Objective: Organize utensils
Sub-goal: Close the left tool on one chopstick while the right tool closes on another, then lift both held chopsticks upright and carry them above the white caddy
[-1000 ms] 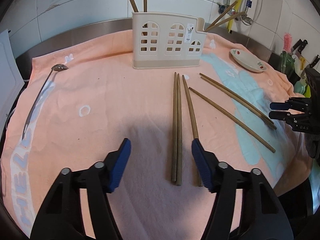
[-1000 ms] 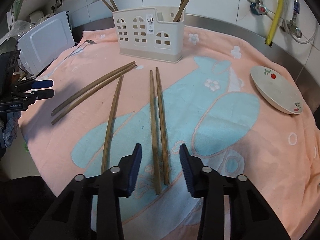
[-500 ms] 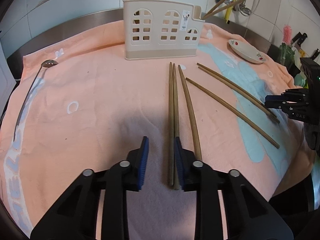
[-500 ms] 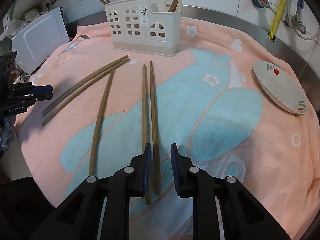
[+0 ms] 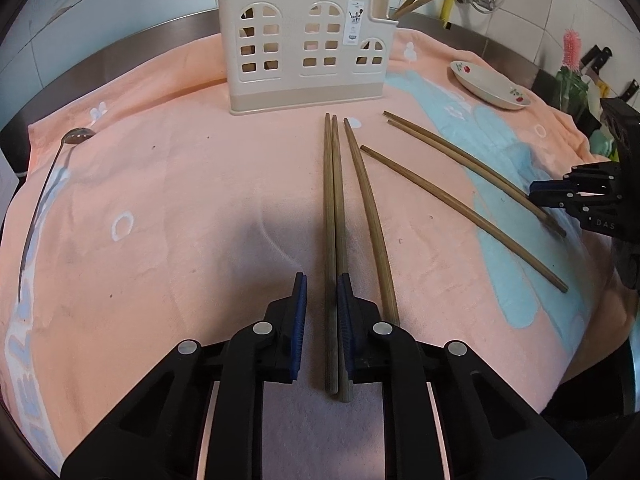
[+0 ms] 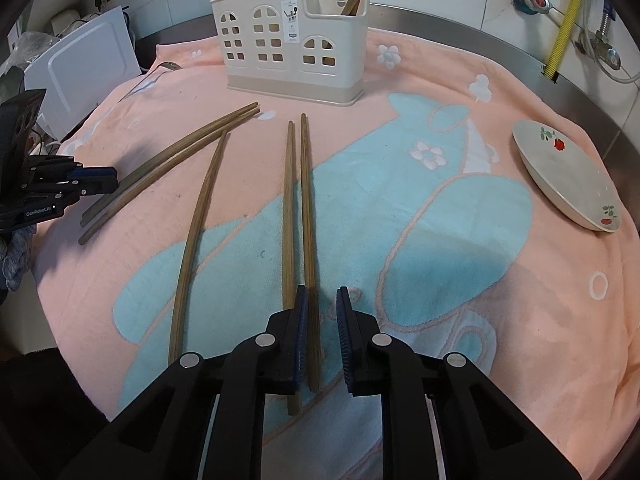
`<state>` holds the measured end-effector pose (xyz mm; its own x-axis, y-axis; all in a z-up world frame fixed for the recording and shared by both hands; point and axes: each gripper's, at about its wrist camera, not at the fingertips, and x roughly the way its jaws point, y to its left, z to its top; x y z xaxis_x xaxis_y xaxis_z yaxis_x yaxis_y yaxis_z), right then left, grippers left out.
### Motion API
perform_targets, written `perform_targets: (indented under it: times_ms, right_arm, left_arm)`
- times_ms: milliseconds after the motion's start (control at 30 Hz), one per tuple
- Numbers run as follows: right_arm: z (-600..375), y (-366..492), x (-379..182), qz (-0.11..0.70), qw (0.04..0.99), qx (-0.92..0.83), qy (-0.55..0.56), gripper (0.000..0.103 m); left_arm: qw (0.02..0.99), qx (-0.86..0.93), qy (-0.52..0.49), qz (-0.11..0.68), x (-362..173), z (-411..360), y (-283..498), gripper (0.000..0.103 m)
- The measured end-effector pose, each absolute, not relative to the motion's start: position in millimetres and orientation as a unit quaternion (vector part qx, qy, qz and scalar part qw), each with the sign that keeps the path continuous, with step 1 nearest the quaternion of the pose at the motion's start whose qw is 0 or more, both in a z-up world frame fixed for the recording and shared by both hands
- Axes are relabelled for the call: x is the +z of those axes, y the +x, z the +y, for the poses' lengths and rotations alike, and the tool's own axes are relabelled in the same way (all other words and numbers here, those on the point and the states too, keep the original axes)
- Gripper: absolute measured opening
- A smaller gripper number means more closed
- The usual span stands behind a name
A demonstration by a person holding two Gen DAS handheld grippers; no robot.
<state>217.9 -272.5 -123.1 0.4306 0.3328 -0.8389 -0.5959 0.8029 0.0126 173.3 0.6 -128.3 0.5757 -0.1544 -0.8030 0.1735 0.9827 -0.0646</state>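
Several wooden chopsticks lie on an orange and blue towel (image 5: 168, 184) in front of a cream utensil holder (image 5: 304, 48) (image 6: 288, 40), which has chopsticks standing in it. My left gripper (image 5: 321, 280) is closing around the thick ends of a chopstick pair (image 5: 334, 200). Its right pad touches them and towel shows beside the left pad. My right gripper (image 6: 322, 292) is closing over another pair (image 6: 296, 200). One stick lies between its jaws against the left pad, and the other passes under the left finger. A curved single chopstick (image 5: 366, 200) (image 6: 200, 220) lies between the pairs.
A long metal spoon (image 5: 44, 184) lies at the towel's left edge. A white dish with red flowers (image 5: 490, 88) (image 6: 560, 176) sits at the right. A white appliance (image 6: 80, 68) stands left of the towel. Knives and a pink brush are at the far right.
Both grippers' jaws have narrowed a lot. The left gripper shifted right and lower, so the chopstick pair now lies between its jaws. The right gripper barely moved.
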Motion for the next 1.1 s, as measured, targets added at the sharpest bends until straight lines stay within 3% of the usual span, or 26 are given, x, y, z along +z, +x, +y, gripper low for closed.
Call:
perform_targets:
  times_ms: [733, 900, 1100]
  right_arm:
    - [-267.3, 207.6, -128.7, 0.442, 0.839, 0.276, -0.158, 0.014]
    - [-261.1, 200.9, -129.7, 0.431, 0.841, 0.271, -0.182, 0.007]
    - [-258.6, 194.3, -121.2, 0.417, 0.849, 0.267, -0.186, 0.006]
  left_arm:
    - [0.885, -0.084, 0.001, 0.457, -136.7, -0.9, 177.0, 0.012]
    - [0.884, -0.081, 0.001, 0.461, -136.4, -0.9, 179.0, 0.012]
    - [0.886, -0.08, -0.007, 0.457, -132.4, 1.2, 176.0, 0.006]
